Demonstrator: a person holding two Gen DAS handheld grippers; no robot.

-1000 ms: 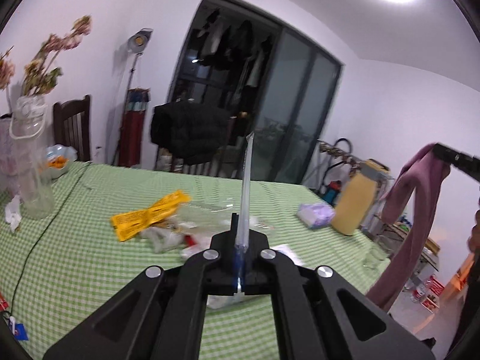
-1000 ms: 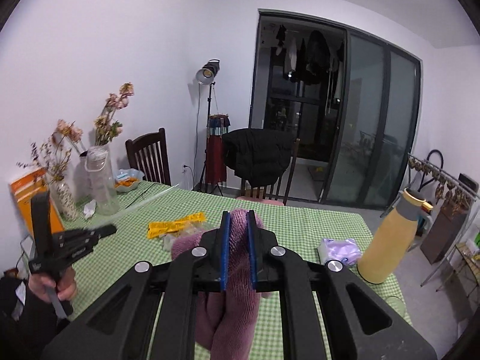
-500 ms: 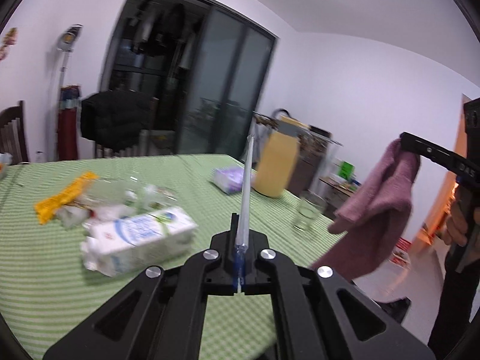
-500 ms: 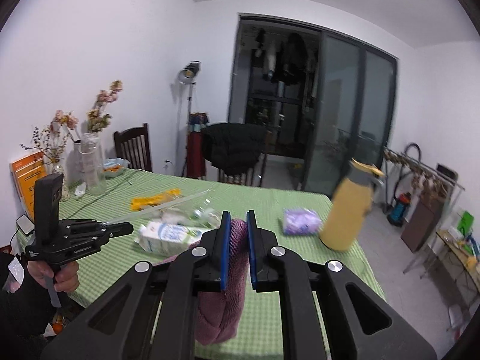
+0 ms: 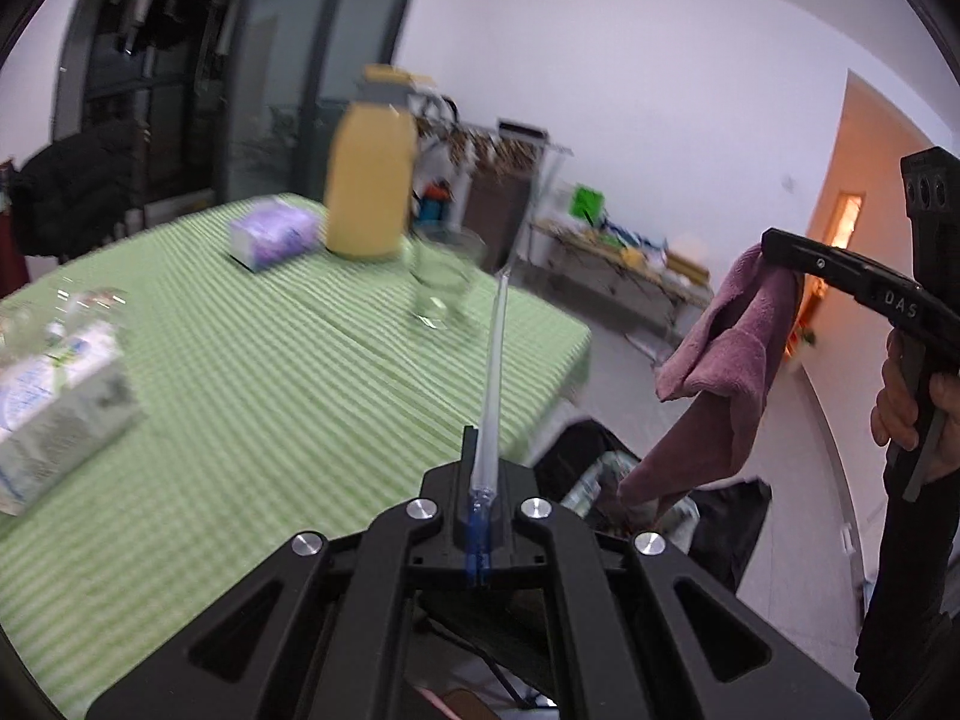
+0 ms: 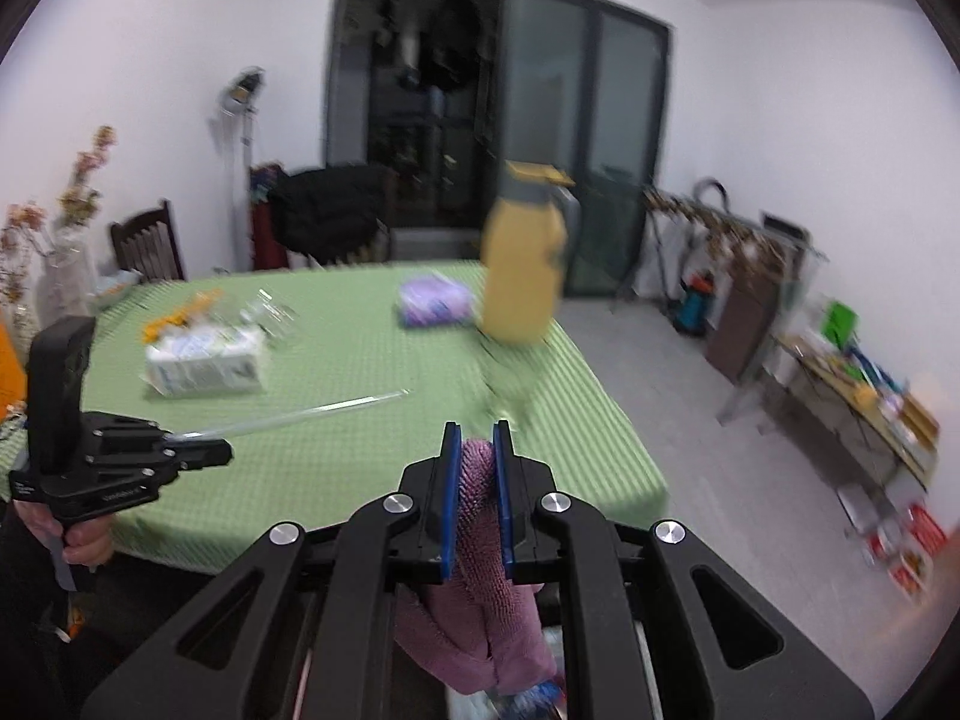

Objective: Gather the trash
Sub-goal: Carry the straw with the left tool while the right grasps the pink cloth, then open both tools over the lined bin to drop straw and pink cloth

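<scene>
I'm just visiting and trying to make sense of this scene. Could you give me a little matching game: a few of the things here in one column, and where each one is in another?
Things:
1. clear straw
2. purple cloth
3. yellow bottle
4. milk carton

Places:
A. lying on the green table
B. pinched in the right hand-held gripper
C. standing upright on the table
D. pinched in the left hand-held gripper

Pairs: 1-D, 2-B, 3-C, 4-A

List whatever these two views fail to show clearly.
- White carton, left wrist view: print blurred, cut by the edge.
- Black trash bag, left wrist view: contents hidden behind the purple cloth and left tongs.
- Clear drinking glass, left wrist view: motion-smeared.
</scene>
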